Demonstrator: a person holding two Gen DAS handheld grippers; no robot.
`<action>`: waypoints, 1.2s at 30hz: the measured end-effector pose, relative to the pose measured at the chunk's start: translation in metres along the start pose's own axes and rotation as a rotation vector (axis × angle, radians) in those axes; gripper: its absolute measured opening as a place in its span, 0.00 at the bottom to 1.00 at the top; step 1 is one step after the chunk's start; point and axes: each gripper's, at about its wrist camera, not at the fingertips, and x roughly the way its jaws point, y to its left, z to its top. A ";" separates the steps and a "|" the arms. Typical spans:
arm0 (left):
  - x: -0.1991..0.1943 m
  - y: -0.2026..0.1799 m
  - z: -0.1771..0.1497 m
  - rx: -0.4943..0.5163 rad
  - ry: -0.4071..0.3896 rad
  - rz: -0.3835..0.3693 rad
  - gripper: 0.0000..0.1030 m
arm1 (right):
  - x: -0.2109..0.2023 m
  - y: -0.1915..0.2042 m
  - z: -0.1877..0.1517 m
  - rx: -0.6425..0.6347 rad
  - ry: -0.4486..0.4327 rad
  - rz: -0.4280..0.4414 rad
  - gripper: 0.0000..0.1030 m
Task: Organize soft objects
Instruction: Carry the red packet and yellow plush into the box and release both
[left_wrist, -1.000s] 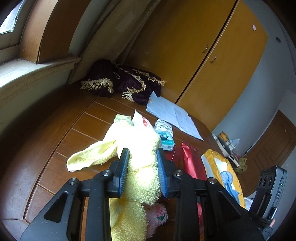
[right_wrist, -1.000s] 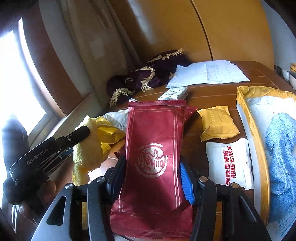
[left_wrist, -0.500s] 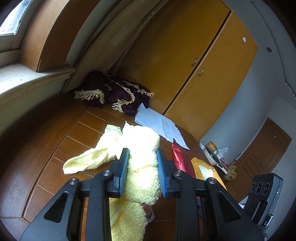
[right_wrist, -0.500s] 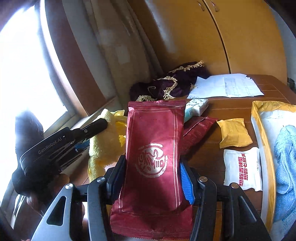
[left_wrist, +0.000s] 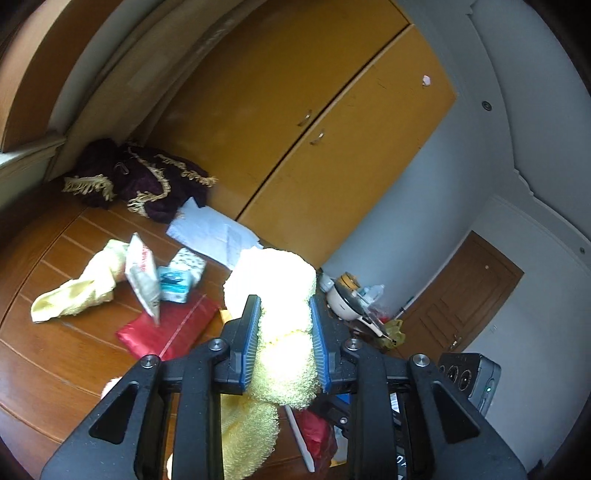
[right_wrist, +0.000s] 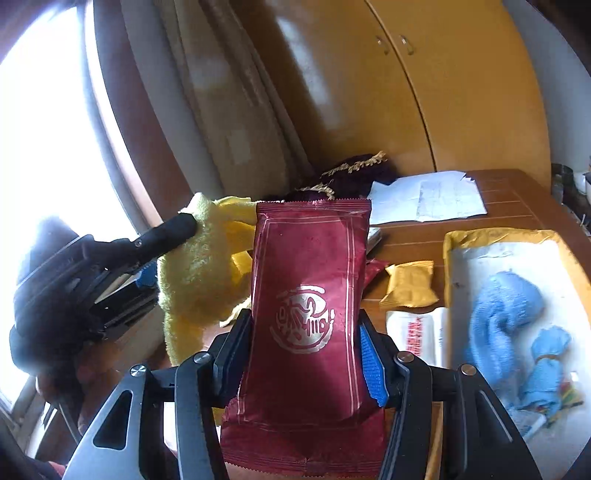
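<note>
My left gripper (left_wrist: 284, 306) is shut on a fluffy yellow towel (left_wrist: 273, 284), held up above the wooden table (left_wrist: 55, 362); the towel's tail hangs below the fingers. My right gripper (right_wrist: 303, 325) is shut on a dark red packet (right_wrist: 310, 295) with a white emblem, held upright. In the right wrist view the left gripper (right_wrist: 110, 266) and its yellow towel (right_wrist: 195, 266) are to the left. A blue towel (right_wrist: 506, 317) lies in a yellow-edged flat bag (right_wrist: 495, 234) on the right.
On the table lie a second pale yellow cloth (left_wrist: 77, 291), a white packet (left_wrist: 142, 273), a tissue pack (left_wrist: 181, 277), another red packet (left_wrist: 166, 328), papers (left_wrist: 210, 232) and a dark purple fringed cloth (left_wrist: 136, 177). A yellow packet (right_wrist: 410, 284) and white packet (right_wrist: 417, 332) lie beside the bag.
Both grippers have risen from the table with their loads. The left one lifted the yellow towel clear and swung right, uncovering the packets beneath.
</note>
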 end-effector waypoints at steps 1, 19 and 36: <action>0.005 -0.014 0.004 0.012 0.002 -0.018 0.22 | -0.010 -0.007 0.005 0.014 -0.005 -0.010 0.53; 0.206 -0.062 -0.023 -0.087 0.294 0.018 0.22 | -0.011 -0.167 0.038 0.208 0.062 -0.421 0.53; 0.228 -0.051 -0.059 -0.041 0.338 0.082 0.62 | 0.002 -0.190 0.024 0.267 0.083 -0.348 0.66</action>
